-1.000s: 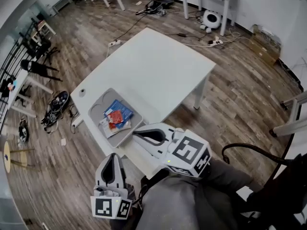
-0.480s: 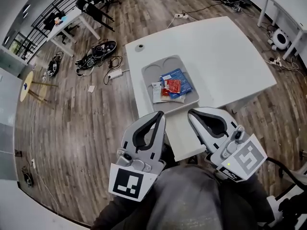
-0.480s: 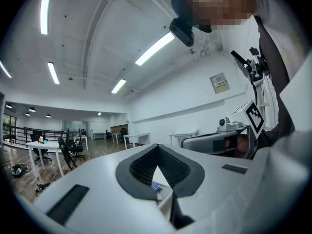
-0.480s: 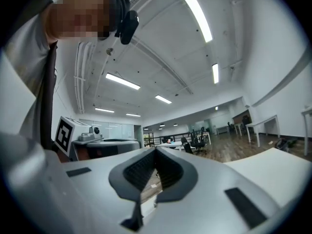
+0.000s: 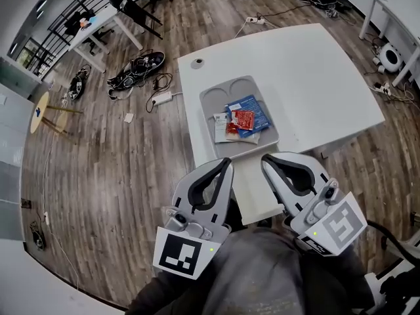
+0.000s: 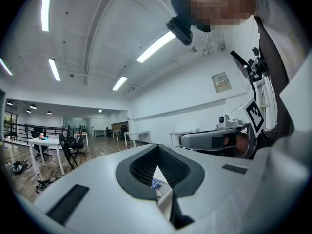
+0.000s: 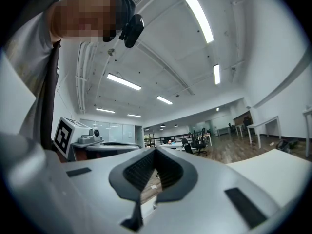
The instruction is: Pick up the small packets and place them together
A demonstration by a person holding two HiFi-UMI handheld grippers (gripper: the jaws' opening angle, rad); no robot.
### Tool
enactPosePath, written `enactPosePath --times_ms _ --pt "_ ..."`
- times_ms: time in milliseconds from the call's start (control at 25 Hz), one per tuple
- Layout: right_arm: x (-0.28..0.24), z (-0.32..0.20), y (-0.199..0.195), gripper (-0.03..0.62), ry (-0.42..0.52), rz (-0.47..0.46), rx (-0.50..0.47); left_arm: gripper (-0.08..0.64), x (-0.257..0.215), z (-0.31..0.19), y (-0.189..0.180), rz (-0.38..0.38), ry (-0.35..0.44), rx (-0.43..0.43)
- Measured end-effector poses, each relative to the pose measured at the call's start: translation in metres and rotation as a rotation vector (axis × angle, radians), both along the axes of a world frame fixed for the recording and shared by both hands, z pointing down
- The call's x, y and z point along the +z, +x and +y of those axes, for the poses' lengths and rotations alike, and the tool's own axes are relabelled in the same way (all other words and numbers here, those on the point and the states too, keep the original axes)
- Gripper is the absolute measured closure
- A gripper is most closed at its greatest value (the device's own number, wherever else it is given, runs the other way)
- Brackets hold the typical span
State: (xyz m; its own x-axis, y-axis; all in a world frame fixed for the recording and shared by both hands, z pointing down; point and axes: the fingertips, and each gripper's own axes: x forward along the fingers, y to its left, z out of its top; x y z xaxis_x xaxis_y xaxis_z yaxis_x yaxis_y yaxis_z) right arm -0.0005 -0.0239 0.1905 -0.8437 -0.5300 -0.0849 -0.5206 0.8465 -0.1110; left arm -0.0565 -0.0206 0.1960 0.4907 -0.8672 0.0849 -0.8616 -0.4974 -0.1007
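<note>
The small packets lie bunched in a grey tray point(image 5: 207, 107) on the near part of the white table point(image 5: 315, 77). A red packet point(image 5: 242, 119) rests on a larger blue packet point(image 5: 254, 110) that sits askew to the tray's sides, and a white packet point(image 5: 220, 127) lies beside them on the left, its long axis roughly along the tray's length. The tray's long axis runs away from the person, with two round hollows at the far end. Against half a second ago the tray and packets lie the same in the tray, and only the framing has slid a little. A second ago the head was turned and both tools hung lower. Now the left gripper point(image 5: 226, 165) and right gripper point(image 5: 268, 160) hover over the table's near edge, short of the tray, each with its jaws closed together on nothing. The packets' print is too small to read, how many are stacked is unclear, and the grippers cover part of the table's near edge.
</note>
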Motion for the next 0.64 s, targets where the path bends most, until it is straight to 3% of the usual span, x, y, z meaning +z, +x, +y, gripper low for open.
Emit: enactPosePath --times_ms 640 --pt "-0.002 0.001 -0.011 0.588 0.023 0.011 -0.013 0.565 0.003 0.005 -0.013 0.004 -0.001 -0.02"
